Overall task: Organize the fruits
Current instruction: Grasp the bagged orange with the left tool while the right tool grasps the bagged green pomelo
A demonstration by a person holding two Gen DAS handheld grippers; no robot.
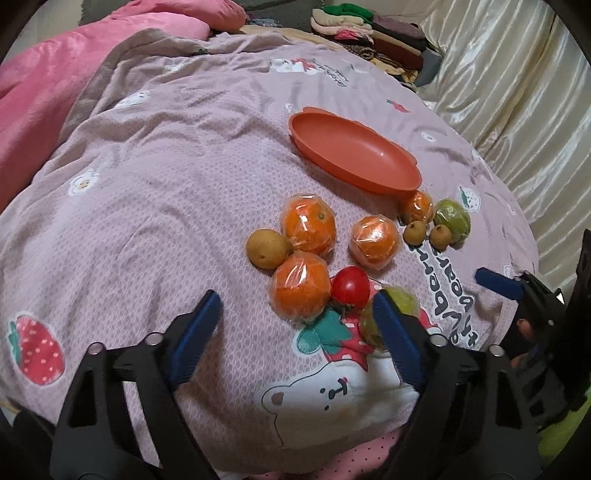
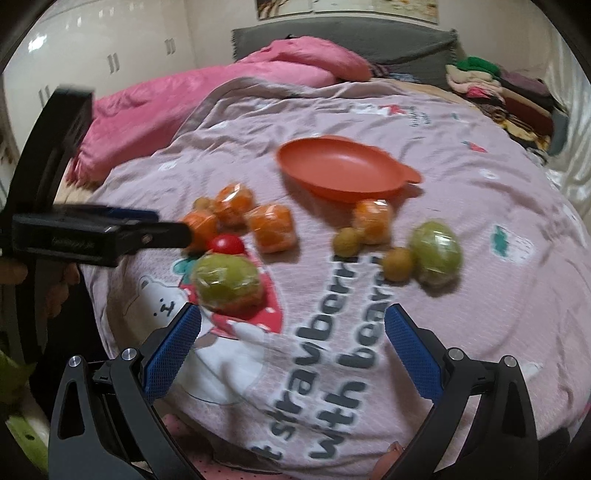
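Fruits lie on a mauve bedspread (image 1: 166,166) in front of an empty orange oval dish (image 1: 354,151), which also shows in the right wrist view (image 2: 340,168). Several plastic-wrapped oranges (image 1: 309,225) sit by a brown round fruit (image 1: 266,248), a red tomato (image 1: 350,287) and a wrapped green fruit (image 1: 402,301). Further right lie a green fruit (image 2: 436,251) and small brown fruits (image 2: 397,263). My left gripper (image 1: 295,314) is open and empty just before the near orange. My right gripper (image 2: 291,325) is open and empty, near the green fruit (image 2: 227,282).
A pink duvet (image 1: 44,85) covers the bed's left side. Folded clothes (image 1: 362,29) are stacked at the far end. A shiny cream curtain (image 1: 517,92) hangs on the right. The left gripper's body (image 2: 92,232) shows at the left of the right wrist view.
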